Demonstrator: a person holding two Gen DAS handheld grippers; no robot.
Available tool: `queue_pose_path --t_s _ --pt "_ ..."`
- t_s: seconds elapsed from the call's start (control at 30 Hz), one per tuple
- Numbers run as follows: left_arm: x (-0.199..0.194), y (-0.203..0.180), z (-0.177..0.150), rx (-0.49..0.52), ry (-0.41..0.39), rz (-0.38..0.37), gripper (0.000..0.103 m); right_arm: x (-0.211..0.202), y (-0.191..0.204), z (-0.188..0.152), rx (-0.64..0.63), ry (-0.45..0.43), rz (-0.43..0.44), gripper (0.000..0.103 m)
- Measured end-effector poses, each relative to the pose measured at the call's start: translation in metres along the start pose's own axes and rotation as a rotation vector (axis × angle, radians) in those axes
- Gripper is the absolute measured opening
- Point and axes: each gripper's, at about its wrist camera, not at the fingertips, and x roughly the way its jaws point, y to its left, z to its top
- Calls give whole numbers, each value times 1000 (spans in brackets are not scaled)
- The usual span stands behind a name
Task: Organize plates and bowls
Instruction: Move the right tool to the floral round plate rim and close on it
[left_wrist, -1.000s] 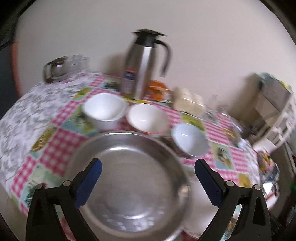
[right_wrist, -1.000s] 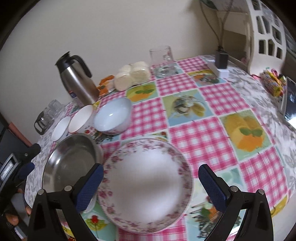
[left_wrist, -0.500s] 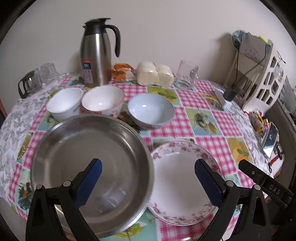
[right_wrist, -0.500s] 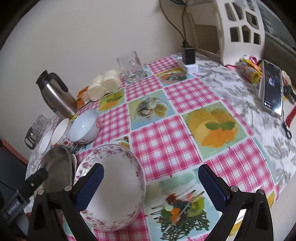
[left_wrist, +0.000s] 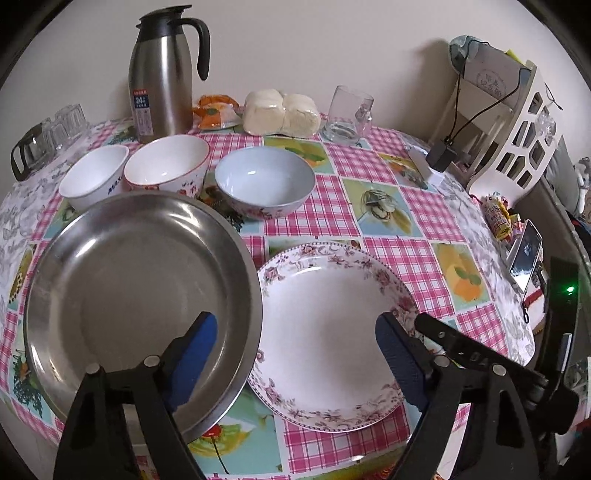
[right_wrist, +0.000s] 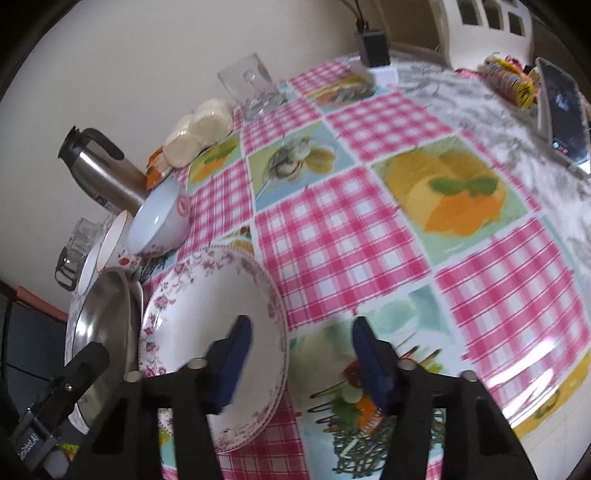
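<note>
Floral plate (left_wrist: 332, 332) lies on the checked tablecloth (left_wrist: 388, 221), just beside a steel pan (left_wrist: 140, 288) at its 9 o'clock. The left gripper (left_wrist: 295, 354), jaws spread and just narrowing, straddles both rims without pressing either. The right gripper (right_wrist: 301, 362), jaws just closing yet still apart, straddles the plate's right rim. At the plate's 11 o'clock stand three bowls; the white one (left_wrist: 94, 175) reads "Max", and the flask (left_wrist: 162, 74) label shows "24".

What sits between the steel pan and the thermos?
Two white bowls: a plain one and a red-rimmed one, side by side between the pan and thermos, in the left wrist view.
</note>
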Motion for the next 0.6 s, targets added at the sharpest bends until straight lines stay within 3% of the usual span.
queue_pose_path --t_s 0.23,0.3,0.6 --pt "-1 2 1 -14 6 -16 88 14 10 -4 -33 45 33 28" --pt "0 2 1 -16 11 -26 88 14 12 -4 -44 36 18 18" --pt "0 1 0 -10 24 -44 88 8 1 0 -21 18 -34 15"
